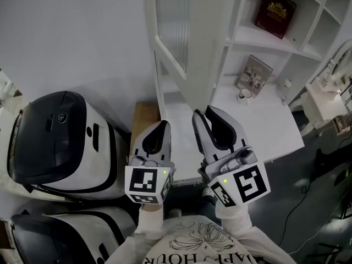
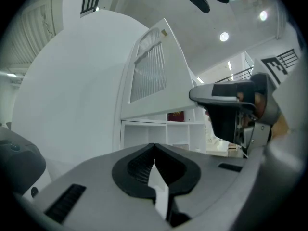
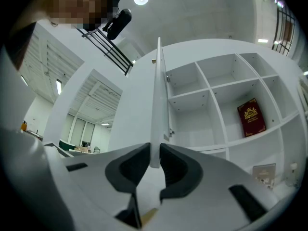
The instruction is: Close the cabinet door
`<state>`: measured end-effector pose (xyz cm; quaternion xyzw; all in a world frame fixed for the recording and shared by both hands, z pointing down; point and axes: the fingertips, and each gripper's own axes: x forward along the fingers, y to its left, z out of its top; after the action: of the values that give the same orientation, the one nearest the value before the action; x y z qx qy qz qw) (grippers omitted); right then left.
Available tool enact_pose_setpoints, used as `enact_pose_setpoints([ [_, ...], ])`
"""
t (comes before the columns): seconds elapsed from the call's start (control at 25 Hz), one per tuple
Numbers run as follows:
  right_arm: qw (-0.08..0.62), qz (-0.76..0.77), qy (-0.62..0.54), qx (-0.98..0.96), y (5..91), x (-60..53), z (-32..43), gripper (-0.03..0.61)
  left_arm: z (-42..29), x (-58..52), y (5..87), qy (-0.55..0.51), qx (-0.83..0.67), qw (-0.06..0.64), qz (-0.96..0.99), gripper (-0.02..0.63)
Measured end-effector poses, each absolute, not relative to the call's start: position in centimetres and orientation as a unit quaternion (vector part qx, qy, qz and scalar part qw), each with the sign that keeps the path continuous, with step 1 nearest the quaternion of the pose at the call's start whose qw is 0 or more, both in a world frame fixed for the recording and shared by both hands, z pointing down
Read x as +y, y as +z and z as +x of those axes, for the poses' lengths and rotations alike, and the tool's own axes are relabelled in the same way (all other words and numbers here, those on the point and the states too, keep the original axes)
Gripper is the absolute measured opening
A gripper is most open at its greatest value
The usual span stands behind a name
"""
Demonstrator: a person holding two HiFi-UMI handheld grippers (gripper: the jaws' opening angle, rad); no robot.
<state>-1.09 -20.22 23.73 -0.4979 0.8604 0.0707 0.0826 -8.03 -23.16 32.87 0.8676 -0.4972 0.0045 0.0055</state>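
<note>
Right gripper (image 3: 154, 152) clamped on lower corner of cabinet door (image 3: 158, 105) — door open, long axis upright, thin edge facing jaws. Left gripper (image 2: 154, 149) pinched together — empty.

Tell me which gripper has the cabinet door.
The right gripper: its jaws grip the edge of the cabinet door. The left gripper has its jaws together with nothing between them.

matt white cabinet door (image 1: 203, 48) with a ribbed glass pane (image 1: 171, 15).
</note>
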Motion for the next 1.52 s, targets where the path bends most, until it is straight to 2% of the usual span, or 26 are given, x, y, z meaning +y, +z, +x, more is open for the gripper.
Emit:
enact_pose_setpoints([
  [0.68,0.092,-0.508,0.054,0.855,23.9,-23.7,6.2,0.064,-2.3,-26.4,32.5,0.018,-0.488,-0.003,0.872,0.005],
  [1.52,0.093,-0.424,0.030,0.900,24.1,-30.6,13.5,0.071,4.1,-30.8,31.9,0.022,-0.558,-0.005,0.829,0.005],
])
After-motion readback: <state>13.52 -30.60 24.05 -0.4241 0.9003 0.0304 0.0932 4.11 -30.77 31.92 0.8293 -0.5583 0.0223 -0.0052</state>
